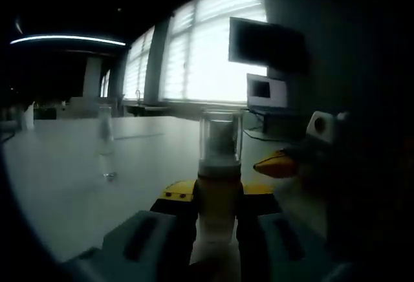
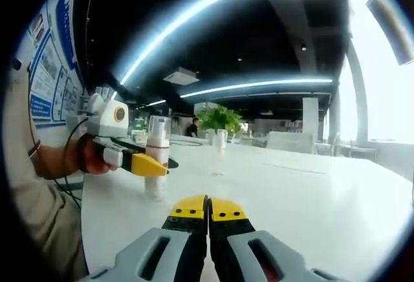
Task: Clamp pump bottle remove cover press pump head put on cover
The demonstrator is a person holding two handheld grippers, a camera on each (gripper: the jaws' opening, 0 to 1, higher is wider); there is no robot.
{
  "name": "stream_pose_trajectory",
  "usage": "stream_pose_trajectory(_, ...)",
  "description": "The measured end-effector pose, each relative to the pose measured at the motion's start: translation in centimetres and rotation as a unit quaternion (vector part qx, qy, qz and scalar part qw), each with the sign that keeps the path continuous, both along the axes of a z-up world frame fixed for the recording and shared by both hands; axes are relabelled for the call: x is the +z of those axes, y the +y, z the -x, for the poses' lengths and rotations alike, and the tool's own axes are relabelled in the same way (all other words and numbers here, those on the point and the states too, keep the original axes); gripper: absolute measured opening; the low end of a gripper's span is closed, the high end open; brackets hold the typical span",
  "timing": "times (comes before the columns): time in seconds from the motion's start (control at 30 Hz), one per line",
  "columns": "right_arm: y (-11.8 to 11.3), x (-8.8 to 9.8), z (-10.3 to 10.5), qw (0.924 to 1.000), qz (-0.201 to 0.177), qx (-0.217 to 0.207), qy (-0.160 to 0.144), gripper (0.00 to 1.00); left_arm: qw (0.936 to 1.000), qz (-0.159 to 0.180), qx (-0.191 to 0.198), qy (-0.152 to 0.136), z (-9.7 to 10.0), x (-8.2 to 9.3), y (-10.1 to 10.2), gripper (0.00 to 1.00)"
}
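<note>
The white desk (image 2: 310,191) fills the lower half of the right gripper view, spreading from centre out to the right edge, and it lies pale and dim across the left half of the left gripper view. The left tool (image 1: 217,212) rises from the bottom centre of its own view, jaws clamped on the pump bottle (image 1: 218,191), yellow tips pressing its sides. In the right gripper view that same bottle (image 2: 156,165) stands upright on the desk at centre left, the left tool coming in from the left, held by a hand (image 2: 90,159). The clear cover (image 1: 220,136) sits on top of the bottle, just above frame centre. The right tool (image 2: 208,208), bottom centre of its view, has its yellow tips pressed together, holding nothing.
</note>
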State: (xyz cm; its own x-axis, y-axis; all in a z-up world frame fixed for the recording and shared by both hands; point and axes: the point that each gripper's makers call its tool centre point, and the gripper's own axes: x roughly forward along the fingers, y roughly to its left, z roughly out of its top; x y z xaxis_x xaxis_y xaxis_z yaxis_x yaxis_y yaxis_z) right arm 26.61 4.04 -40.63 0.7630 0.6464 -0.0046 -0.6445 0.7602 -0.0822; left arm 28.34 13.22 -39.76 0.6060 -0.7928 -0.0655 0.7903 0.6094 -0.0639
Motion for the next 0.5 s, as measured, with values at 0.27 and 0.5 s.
stream_pose_trajectory(0.27,-0.1,-0.1,-0.08,1.0,0.003,-0.003,0.0,0.0,0.9999,-0.011,-0.002,-0.008,0.41,-0.44,-0.14,0.14)
stream_pose_trajectory(0.5,0.14,-0.04,0.09,1.0,0.003,-0.001,0.0,0.0,0.9999,-0.008,-0.007,-0.006,0.34,-0.65,-0.42,0.14)
